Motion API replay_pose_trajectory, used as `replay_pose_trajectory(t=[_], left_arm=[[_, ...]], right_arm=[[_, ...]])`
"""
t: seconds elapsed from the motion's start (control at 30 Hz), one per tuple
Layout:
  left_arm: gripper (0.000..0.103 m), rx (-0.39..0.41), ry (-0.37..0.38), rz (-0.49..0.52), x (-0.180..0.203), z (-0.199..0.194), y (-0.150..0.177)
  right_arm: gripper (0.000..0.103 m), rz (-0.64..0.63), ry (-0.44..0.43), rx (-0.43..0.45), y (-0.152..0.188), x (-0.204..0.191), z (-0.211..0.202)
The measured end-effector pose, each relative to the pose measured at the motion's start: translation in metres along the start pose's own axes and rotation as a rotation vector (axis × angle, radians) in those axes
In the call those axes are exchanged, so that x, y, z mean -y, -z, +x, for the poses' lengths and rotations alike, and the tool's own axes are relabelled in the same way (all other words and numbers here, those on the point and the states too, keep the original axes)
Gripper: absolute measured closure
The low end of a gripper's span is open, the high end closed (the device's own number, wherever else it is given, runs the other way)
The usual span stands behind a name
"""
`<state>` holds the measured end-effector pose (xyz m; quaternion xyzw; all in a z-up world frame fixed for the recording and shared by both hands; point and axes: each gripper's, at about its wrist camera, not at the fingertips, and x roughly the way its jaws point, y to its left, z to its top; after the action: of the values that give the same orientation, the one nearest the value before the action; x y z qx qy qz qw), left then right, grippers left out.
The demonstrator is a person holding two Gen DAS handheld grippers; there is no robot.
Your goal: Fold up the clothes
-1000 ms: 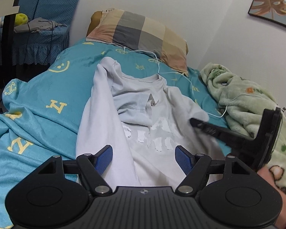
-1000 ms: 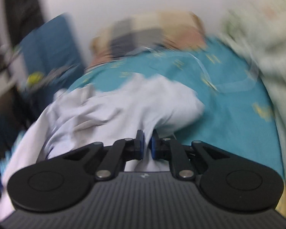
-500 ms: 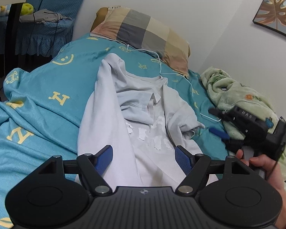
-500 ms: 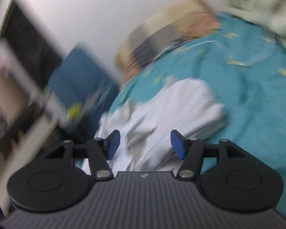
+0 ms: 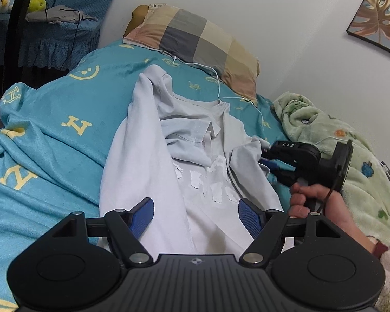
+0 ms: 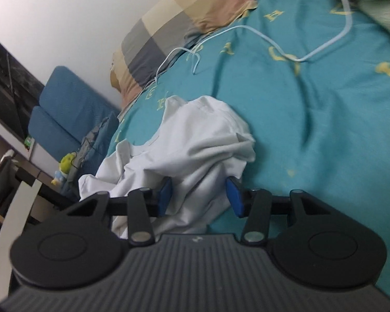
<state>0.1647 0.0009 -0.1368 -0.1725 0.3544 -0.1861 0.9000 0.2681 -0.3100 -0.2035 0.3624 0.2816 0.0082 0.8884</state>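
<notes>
A pale grey T-shirt [image 5: 148, 161] with a white print lies rumpled on the teal bedspread [image 5: 52, 119], its left side folded over the middle. My left gripper [image 5: 196, 215] is open above the shirt's lower hem, holding nothing. My right gripper [image 6: 199, 195] is open, its blue pads on either side of the shirt's bunched right sleeve [image 6: 195, 145]. In the left wrist view the right gripper [image 5: 266, 160] sits at the shirt's right edge.
A checked pillow [image 5: 195, 41] lies at the head of the bed against the white wall. A white cable [image 5: 221, 88] runs from it across the bedspread. A green fleece blanket [image 5: 338, 156] is heaped on the right. A blue-draped chair [image 5: 52, 33] stands far left.
My right gripper opened, letting go of the sleeve, and has come back down around the bunched sleeve at the shirt's right edge. The left gripper barely moved.
</notes>
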Motion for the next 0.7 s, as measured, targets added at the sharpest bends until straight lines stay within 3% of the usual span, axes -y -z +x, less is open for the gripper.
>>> replay_pose_trajectory(t=[0.03,0.23,0.47,0.7], left_arm=[[0.030,-0.001,0.002,-0.003,-0.001,0.002,0.000],[0.031,0.009,0.009,-0.001,-0.003,0.005,-0.002],[0.031,0.013,0.006,0.042,0.003,0.006,0.000],[0.031,0.008,-0.001,0.053,0.004,0.007,0.001]], right_arm=[[0.096,-0.029,0.017,0.002,-0.003,-0.004,0.001],[0.097,-0.106,0.087,0.135,-0.049,-0.012,-0.034],[0.097,-0.060,0.309,0.279,-0.098,0.032,-0.070],[0.090,-0.058,0.356,0.180,-0.091,0.053,-0.066]])
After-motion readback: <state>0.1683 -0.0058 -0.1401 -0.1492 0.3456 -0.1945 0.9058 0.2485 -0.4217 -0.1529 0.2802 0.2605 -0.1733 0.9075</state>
